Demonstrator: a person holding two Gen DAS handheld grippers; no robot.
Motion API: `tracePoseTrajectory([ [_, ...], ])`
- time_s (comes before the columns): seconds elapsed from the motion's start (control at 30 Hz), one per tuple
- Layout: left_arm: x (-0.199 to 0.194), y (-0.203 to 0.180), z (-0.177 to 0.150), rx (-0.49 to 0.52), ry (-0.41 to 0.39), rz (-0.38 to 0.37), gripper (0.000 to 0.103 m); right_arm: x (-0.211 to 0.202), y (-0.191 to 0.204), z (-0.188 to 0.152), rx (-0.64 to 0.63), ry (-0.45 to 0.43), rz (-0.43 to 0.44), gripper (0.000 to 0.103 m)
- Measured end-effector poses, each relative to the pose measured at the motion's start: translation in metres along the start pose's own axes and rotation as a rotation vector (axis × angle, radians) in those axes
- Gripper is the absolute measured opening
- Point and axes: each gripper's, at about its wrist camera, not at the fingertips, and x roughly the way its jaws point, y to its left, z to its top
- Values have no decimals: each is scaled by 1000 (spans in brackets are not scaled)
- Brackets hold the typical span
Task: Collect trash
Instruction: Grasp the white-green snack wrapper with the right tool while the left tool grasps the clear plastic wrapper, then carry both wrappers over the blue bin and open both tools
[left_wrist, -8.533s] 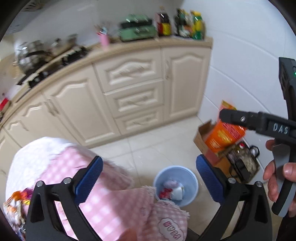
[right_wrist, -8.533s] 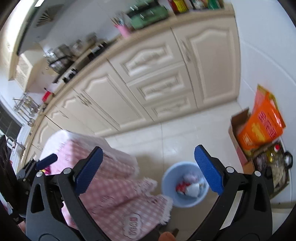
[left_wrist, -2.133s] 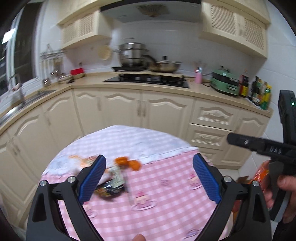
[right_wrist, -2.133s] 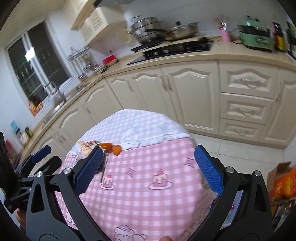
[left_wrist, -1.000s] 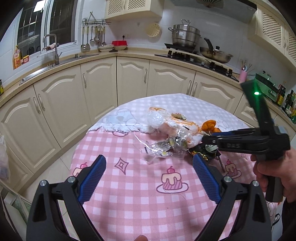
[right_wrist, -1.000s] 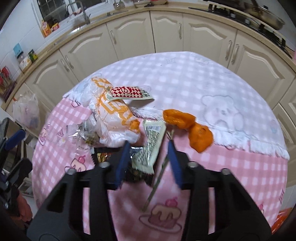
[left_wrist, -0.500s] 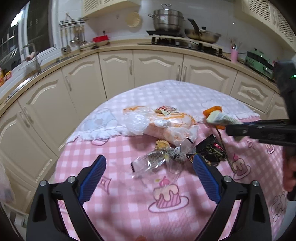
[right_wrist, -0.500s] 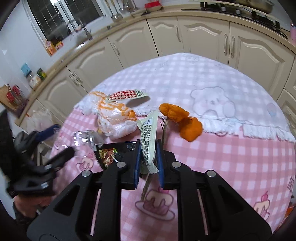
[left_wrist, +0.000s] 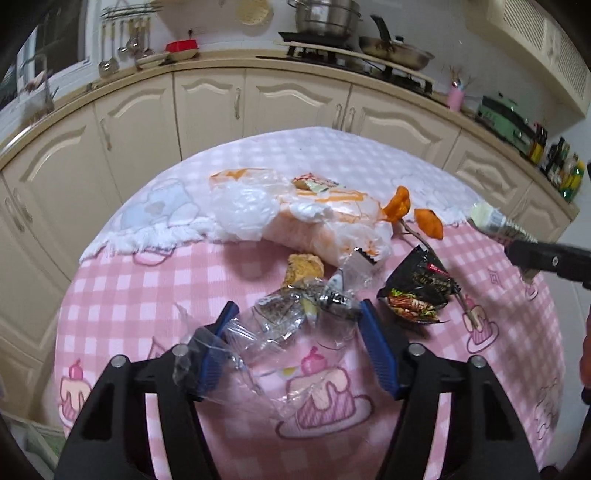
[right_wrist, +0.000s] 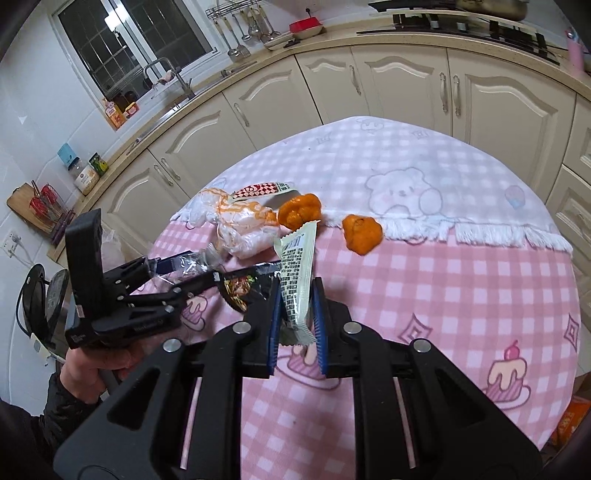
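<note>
Left wrist view: left gripper (left_wrist: 297, 326) low over the pink checked tablecloth (left_wrist: 129, 295), jaws parted about halfway and bracketing a crumpled clear wrapper (left_wrist: 291, 317) without yet pinching it. Landmark here: the big white-and-orange bag (left_wrist: 306, 218). Clear wrapper just in front of that bag, a biscuit piece (left_wrist: 303, 267) between the two. Black snack packet (left_wrist: 417, 291) in front of the bag and to its right, resting on a thin stick (left_wrist: 443, 269). Two orange peels (left_wrist: 397, 203) at the bag's right end. Far right, a white sachet (left_wrist: 487, 218) raised clear of the table.

Right wrist view: right gripper (right_wrist: 297, 317) closed tight on the white sachet (right_wrist: 297, 273), lifted off the cloth, in front of the bag (right_wrist: 240, 225). Sachet's long axis running straight out along the fingers, free end pointing away toward the orange peels (right_wrist: 299, 210), printed barcode side facing left. Left gripper (right_wrist: 195, 275) visible at left, nosing into the wrappers.

Judged step: pickup phase, one piece secured, second being framed. Next move likely calls for closing on the clear film, which looks flimsy and apt to slip, then carrying both to a bin, not in view here.
</note>
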Motion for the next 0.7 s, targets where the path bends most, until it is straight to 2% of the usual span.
tracePoseTrajectory([
  [0.23,-32,7,-15,-68,-57,12,64,-17,-11,-9,20,-27,-8,16],
  [0.4,-57,-7,-15,-60,-99,-6,64,-34,-19,-15,37,-61,-6,16],
  [0.57,-73,-42,-3,-31,-148,-59,64,-57,-31,-23,64,-110,-12,16],
  [0.7,-79,-89,9,18,-180,-139,64,-86,-51,-33,91,-160,-39,16],
])
